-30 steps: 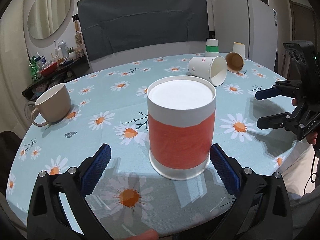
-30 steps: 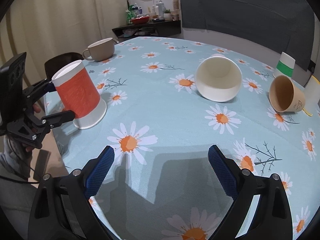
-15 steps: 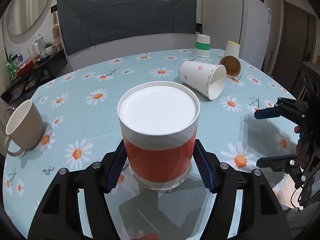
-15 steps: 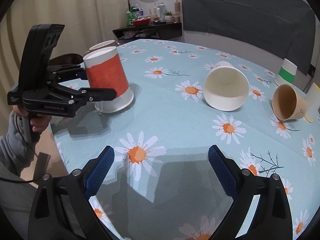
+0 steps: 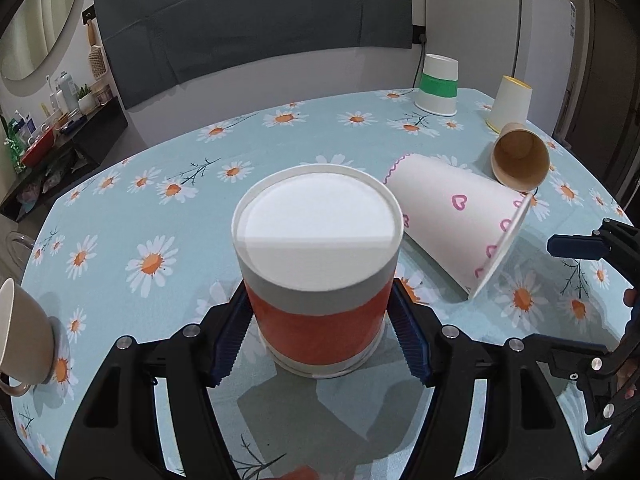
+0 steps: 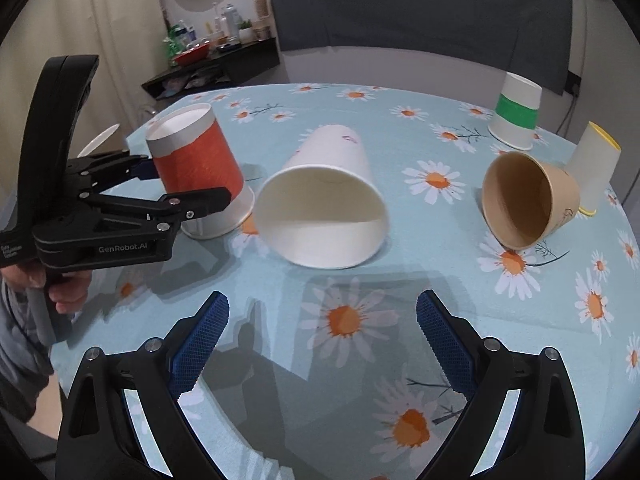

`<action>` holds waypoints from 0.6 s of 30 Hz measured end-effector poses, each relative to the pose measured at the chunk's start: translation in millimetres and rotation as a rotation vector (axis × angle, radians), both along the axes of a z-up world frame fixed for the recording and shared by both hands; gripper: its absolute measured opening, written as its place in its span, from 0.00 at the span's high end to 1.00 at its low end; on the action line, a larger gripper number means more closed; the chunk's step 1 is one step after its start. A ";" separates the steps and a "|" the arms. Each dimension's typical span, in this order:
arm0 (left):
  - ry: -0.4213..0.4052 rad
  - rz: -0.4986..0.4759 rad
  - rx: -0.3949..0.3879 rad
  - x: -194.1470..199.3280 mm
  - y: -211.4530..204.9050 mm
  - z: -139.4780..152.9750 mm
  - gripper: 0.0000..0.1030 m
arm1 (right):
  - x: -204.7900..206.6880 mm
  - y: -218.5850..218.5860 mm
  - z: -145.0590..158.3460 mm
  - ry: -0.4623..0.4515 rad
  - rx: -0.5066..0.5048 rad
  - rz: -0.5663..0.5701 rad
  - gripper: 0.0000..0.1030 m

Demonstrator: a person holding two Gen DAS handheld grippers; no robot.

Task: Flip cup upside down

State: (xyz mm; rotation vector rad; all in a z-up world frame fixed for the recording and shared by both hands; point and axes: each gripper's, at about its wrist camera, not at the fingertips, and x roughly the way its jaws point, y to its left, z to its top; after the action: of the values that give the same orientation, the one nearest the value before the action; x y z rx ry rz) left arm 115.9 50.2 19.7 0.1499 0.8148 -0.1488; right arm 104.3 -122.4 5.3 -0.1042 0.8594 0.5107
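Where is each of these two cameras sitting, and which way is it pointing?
Left wrist view: rides on the left gripper, looking along its fingers at the orange cup clamped between them; the right gripper shows at the right edge.
Right wrist view: rides on the open right gripper, facing the heart-print cup lying on its side; the left gripper and the hand holding it show at left.
Shared: both cups, the green-banded cup, the daisy tablecloth.

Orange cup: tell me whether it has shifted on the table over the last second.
Yes. In the right wrist view the orange cup has travelled right, closing on the white heart cup, gripped by the left gripper.
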 end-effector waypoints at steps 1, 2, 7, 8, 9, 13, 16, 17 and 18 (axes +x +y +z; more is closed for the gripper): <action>0.002 -0.001 0.006 1.4 -1.4 0.2 0.34 | 2.6 -1.7 -1.1 0.004 0.000 -0.012 0.12; 0.004 -0.003 0.014 1.3 -2.9 0.1 0.32 | 5.2 -2.9 -1.7 0.005 0.002 -0.021 0.12; 0.010 -0.005 0.021 -11.6 -2.8 3.0 0.18 | 7.3 -6.1 -3.1 0.019 0.029 -0.026 0.12; 0.009 0.000 0.019 -15.4 -1.3 3.9 0.16 | 6.1 -5.4 -3.2 0.017 0.027 -0.024 0.12; 0.008 0.003 0.016 -19.7 0.5 4.5 0.15 | 4.0 -4.3 -3.3 0.014 0.025 -0.022 0.12; 0.002 0.016 0.022 -40.9 5.1 4.3 0.14 | -6.1 0.9 -4.4 0.008 0.016 -0.011 0.12; -0.003 0.041 0.022 -55.8 10.7 2.3 0.13 | -17.4 2.9 -5.2 0.004 0.011 -0.013 0.12; -0.007 0.052 0.020 -60.7 12.8 1.2 0.13 | -21.2 3.1 -4.9 -0.001 0.012 -0.016 0.11; -0.009 0.063 0.014 -64.8 15.0 0.4 0.13 | -25.1 3.2 -4.8 -0.005 0.015 -0.018 0.11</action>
State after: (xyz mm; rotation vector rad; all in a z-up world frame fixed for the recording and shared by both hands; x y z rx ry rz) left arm 51.1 65.2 20.1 0.1382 0.8107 -0.0826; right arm 79.2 -119.2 0.4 -0.0839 0.8511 0.4993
